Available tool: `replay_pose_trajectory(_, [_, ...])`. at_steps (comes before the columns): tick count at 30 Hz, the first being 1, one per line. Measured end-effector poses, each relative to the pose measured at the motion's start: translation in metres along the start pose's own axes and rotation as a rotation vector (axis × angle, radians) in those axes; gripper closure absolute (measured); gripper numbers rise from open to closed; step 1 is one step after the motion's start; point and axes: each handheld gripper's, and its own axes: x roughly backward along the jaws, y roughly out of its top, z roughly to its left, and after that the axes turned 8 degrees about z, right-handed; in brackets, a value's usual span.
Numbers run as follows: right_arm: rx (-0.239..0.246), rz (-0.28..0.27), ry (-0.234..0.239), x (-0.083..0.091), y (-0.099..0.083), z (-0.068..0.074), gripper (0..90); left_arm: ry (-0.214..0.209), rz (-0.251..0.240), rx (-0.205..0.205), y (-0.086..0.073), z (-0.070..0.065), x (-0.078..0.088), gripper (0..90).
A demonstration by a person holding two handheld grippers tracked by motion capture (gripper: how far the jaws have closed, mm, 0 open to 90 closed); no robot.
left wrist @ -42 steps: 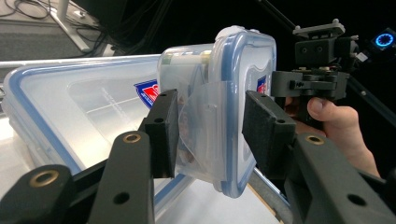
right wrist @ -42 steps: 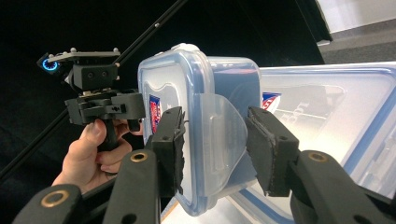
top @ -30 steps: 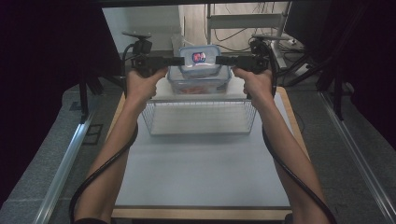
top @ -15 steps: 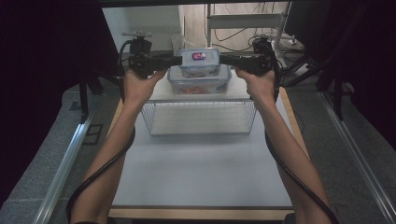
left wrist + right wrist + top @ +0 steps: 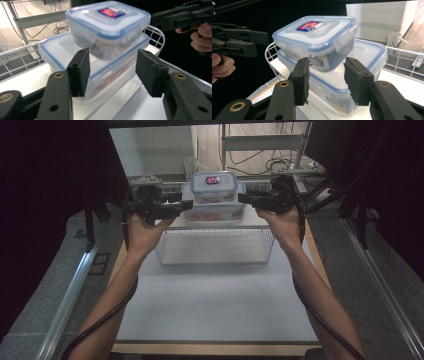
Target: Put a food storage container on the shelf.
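Containers (image 5: pixel 215 197) stacked, probably unheld.

left gripper (image 5: pixel 111 72): fingers parted, just been opening, nothing pressed | small container (image 5: pixel 108 27) atop large container (image 5: pixel 62 57)

Both forearms reach forward; the left hand-held gripper (image 5: pixel 187 206) and right hand-held gripper (image 5: pixel 243 198) point inward at each other, jaws parted, the left's just opening with nothing pressed.

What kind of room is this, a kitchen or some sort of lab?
Probably a lab or recording workspace, not a kitchen: a white work table flanked by metal rails, loose cables on the floor behind, and dark curtains at the sides.
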Motion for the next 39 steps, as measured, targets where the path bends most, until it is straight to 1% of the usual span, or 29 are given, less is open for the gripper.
replay_pose_trajectory(2, [0.012,0.007,-0.003,0.000,-0.006,0.001,51.0,0.006,0.005,-0.021,-0.007,-0.002,-0.001,38.6])
replay_pose_trajectory(3, [0.014,0.010,-0.005,0.000,-0.008,0.002,50.1,0.006,0.005,-0.021,-0.007,-0.002,-0.001,37.5])
replay_pose_trajectory(8, [0.031,0.021,-0.010,0.001,-0.014,0.004,46.7,0.014,0.017,-0.046,-0.017,-0.007,0.001,33.4])
replay_pose_trajectory(10, [0.030,0.025,-0.006,0.001,-0.017,0.006,45.3,0.009,0.019,-0.045,-0.021,-0.010,0.001,31.4])
replay_pose_trajectory(13, [0.045,0.035,-0.010,0.001,-0.022,0.010,42.3,0.004,0.028,-0.050,-0.028,-0.013,0.001,28.5])
replay_pose_trajectory(15, [0.051,0.039,-0.014,0.001,-0.023,0.011,41.6,0.003,0.030,-0.051,-0.030,-0.014,0.002,27.8])
replay_pose_trajectory(19, [0.078,0.052,-0.027,0.001,-0.029,0.017,38.0,-0.005,0.035,-0.047,-0.038,-0.016,0.002,24.1])
replay_pose_trajectory(22, [0.085,0.060,-0.032,0.000,-0.031,0.019,36.5,-0.008,0.040,-0.046,-0.041,-0.016,0.002,22.8])
replay_pose_trajectory(24, [0.091,0.068,-0.032,0.000,-0.035,0.021,33.9,-0.010,0.041,-0.044,-0.044,-0.017,0.002,21.0])
replay_pose_trajectory(29, [0.094,0.078,-0.036,0.000,-0.039,0.023,32.0,-0.002,0.045,-0.048,-0.051,-0.021,0.004,17.8])
replay_pose_trajectory(37, [0.124,0.100,-0.042,0.001,-0.049,0.030,28.0,0.002,0.077,-0.060,-0.066,-0.027,0.004,13.9])
replay_pose_trajectory(39, [0.130,0.109,-0.045,0.001,-0.052,0.031,26.9,-0.001,0.083,-0.056,-0.071,-0.028,0.004,13.1])
